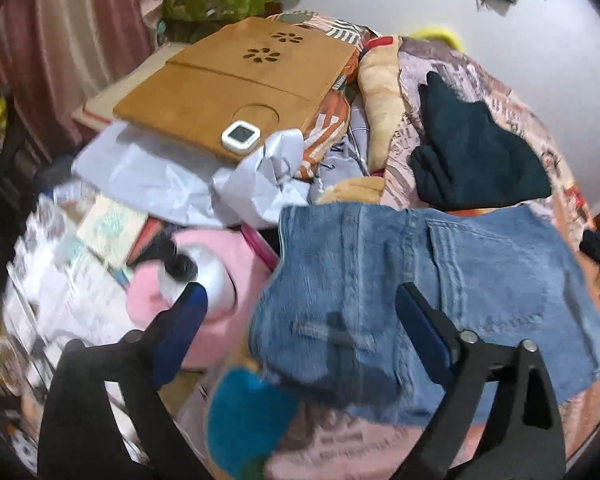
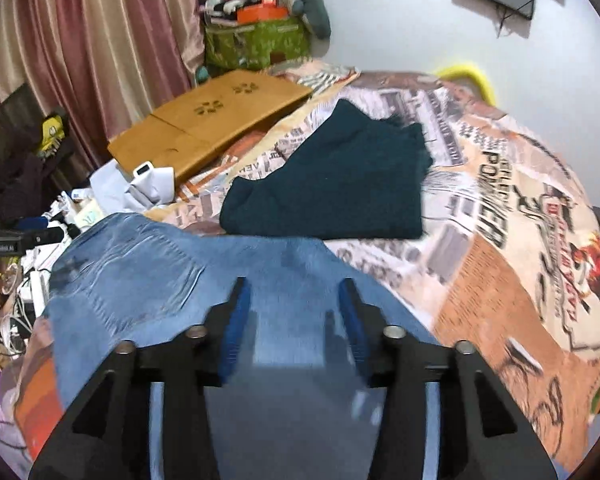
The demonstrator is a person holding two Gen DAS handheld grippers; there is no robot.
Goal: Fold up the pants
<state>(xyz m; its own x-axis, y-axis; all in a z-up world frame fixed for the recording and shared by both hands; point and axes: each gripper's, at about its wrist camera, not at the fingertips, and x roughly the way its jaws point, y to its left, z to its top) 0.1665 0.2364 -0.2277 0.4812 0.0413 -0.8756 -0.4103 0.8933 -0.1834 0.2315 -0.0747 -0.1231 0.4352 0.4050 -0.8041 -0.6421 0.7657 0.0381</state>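
Light blue denim pants (image 1: 420, 280) lie bunched on the patterned bedspread (image 1: 540, 152), back pocket up. They also show in the right wrist view (image 2: 160, 280). My left gripper (image 1: 302, 292) is open above the left part of the denim; its right finger is over the fabric, its left finger over a pink item. My right gripper (image 2: 294, 300) is open just above the denim, with fabric between and under the blue pads; I cannot tell whether the pads touch it. The part of the pants closest to me is hidden under the gripper body.
A folded dark teal garment (image 2: 332, 184) lies on the bedspread (image 2: 500, 208) beyond the pants. A wooden lap board (image 1: 236, 80) with a small white clock (image 1: 242, 136), crumpled white paper (image 1: 260, 184), a pink plush item (image 1: 216, 280) and clutter sit left. Curtains (image 2: 80, 40) hang behind.
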